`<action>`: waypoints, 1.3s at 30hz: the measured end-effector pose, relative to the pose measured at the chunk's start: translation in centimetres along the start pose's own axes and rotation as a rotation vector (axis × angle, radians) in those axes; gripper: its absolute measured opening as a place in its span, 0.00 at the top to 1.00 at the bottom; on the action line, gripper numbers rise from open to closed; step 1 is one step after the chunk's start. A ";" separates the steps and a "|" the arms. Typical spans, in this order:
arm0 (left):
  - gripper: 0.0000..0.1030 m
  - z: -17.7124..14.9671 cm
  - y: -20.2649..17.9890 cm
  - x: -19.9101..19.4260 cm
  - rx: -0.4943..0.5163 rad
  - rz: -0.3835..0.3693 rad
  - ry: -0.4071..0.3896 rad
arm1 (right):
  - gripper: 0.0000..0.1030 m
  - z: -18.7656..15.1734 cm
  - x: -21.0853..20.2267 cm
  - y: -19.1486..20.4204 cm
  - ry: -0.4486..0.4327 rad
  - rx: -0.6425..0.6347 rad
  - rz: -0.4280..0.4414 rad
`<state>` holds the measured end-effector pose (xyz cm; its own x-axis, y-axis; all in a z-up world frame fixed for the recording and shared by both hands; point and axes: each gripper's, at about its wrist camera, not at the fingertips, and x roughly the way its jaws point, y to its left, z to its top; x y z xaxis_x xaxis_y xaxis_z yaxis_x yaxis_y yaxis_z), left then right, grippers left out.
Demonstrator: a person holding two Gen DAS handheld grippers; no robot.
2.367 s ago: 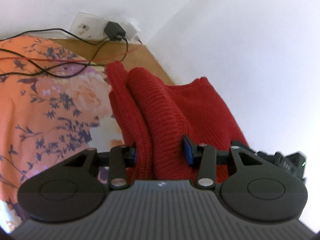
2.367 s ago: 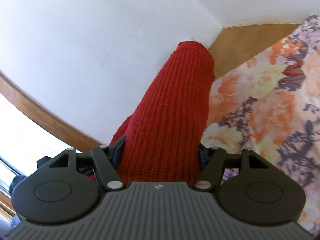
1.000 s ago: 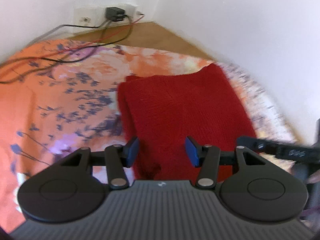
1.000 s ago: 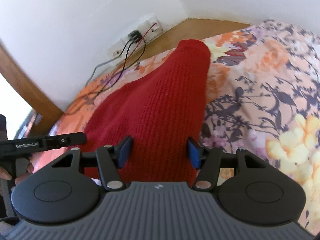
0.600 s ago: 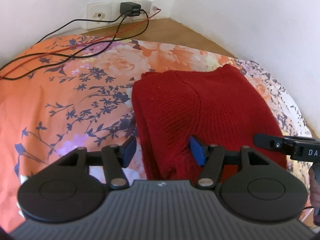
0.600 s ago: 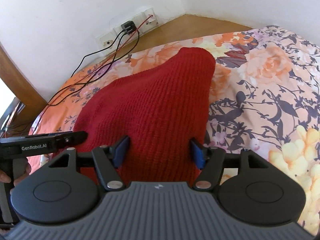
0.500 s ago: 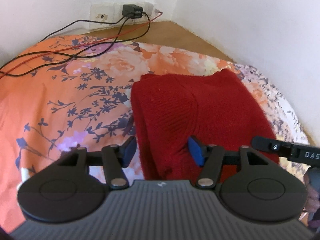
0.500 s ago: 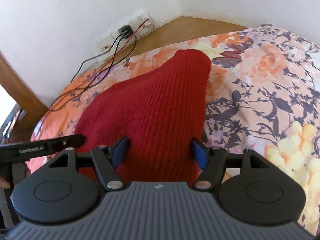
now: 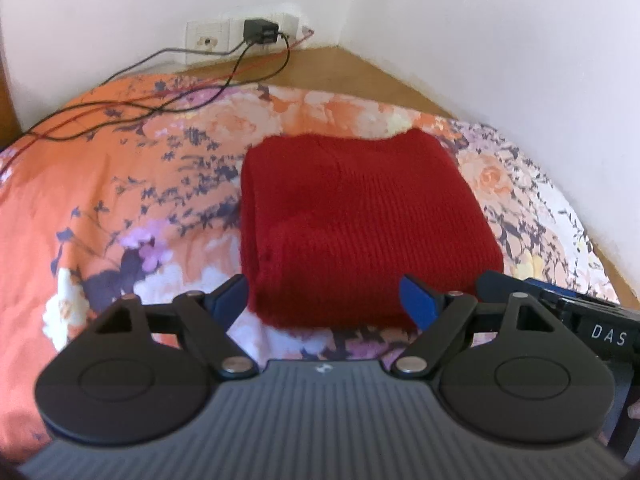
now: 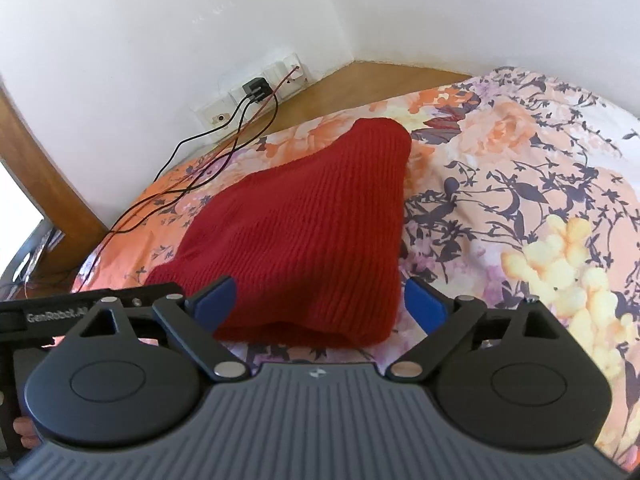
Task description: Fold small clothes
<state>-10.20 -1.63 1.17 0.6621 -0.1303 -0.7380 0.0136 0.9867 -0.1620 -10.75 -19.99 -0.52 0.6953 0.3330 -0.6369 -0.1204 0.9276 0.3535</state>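
A red knitted garment [image 9: 360, 224] lies folded into a thick rectangle on the floral bedspread [image 9: 120, 200]. In the right wrist view the same red garment [image 10: 312, 232] tapers away toward the wall. My left gripper [image 9: 326, 300] hovers open just short of its near edge, blue pads wide apart, holding nothing. My right gripper [image 10: 320, 302] is open too, its fingers clear of the near hem. Each gripper's body shows at the side of the other's view.
The bed sits in a corner of white walls with a wooden floor strip [image 9: 340, 68] behind. A wall socket with a black charger [image 9: 260, 32] feeds black and red cables [image 9: 140, 108] that trail over the bedspread's far left. A wooden frame [image 10: 44, 160] stands at left.
Both grippers have let go of the red garment and drawn back. The garment, earlier held up between the fingers, now lies flat and folded on the bedspread.
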 end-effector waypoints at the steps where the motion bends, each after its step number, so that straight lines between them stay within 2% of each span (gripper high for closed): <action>1: 0.18 -0.2 -0.1 0.0 0.001 0.002 0.004 | 0.06 -0.2 -0.2 0.2 -0.003 -0.013 -0.005; 5: 0.18 -0.7 -0.6 0.4 0.006 0.042 0.017 | 0.06 -0.8 -0.6 0.7 -0.006 -0.044 -0.016; 14: 0.18 -1.2 -1.3 0.9 -0.002 0.065 0.047 | 0.05 -1.1 -0.6 0.2 0.017 -0.029 -0.042; 24: 0.18 -1.1 -1.6 1.0 0.016 0.095 0.035 | 0.04 -1.0 0.0 0.4 0.042 -0.036 -0.044; 39: 0.19 -1.1 -1.7 1.0 0.026 0.098 0.026 | 0.04 -0.8 0.4 0.4 0.053 -0.034 -0.038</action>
<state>-10.35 -3.53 -0.03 0.6417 -0.0348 -0.7661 -0.0308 0.9970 -0.0711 -11.08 -19.37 -1.17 0.6611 0.3049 -0.6855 -0.1189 0.9447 0.3056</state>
